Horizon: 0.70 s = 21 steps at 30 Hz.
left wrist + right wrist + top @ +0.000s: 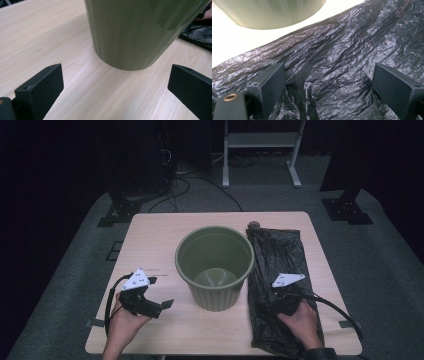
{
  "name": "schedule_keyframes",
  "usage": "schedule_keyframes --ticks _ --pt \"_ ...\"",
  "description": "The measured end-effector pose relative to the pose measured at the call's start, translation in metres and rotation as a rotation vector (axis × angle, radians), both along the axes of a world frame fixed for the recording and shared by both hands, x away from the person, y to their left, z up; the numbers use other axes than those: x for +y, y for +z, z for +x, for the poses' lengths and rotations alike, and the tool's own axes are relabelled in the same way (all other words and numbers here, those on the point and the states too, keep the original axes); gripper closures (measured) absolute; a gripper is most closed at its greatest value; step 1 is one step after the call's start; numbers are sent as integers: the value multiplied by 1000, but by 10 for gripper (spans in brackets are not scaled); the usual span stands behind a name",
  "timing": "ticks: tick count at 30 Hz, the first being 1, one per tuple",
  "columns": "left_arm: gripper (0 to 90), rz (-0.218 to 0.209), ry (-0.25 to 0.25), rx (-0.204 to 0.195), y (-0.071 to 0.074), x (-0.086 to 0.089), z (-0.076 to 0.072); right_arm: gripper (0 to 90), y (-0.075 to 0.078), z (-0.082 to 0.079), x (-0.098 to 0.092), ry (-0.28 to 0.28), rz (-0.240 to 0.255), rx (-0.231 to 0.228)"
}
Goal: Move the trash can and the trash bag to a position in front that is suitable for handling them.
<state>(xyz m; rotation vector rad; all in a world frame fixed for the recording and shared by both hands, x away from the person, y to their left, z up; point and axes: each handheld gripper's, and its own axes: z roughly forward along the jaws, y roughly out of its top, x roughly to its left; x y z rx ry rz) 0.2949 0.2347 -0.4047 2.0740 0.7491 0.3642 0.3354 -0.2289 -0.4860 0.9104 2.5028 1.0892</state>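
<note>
Left gripper (167, 304) is seen low over the table (150, 240), near its front-left corner, held by the left hand (122, 322) and aimed rightward at the bin (215, 267). Its jaws are spread wide with nothing clamped; in the left gripper view bare tabletop (40, 40) is seen between them, and the bin's green wall (135, 32) stands upright just ahead of the tips, centred on the gap but not touched. The bin is placed mid-table, open end up, with the inside seen empty from the high view. A black bag (277, 270) is laid flat on the right half of the table, its left edge lying just beside the bin's base; contact there cannot be told. A small round object (254, 225) is seen at the bag's far-left corner, too small to identify. Right gripper (276, 296) is set over the bag's near half, held by the right hand (302, 317). Its jaws are also apart, nothing pinched: in the right gripper view wrinkled film (342, 70) is spread under and between both jaws, with a raised fold running up the gap near the left jaw. Whether the tips rest on the film cannot be told. The bin's base (269, 12) is seen beyond, upper left in that view.
</note>
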Motion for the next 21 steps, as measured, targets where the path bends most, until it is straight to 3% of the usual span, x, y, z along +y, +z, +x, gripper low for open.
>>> schedule_keyframes --ticks 21 --pt "0 13 46 -27 -52 14 3 102 0 0 0 2 0 0"
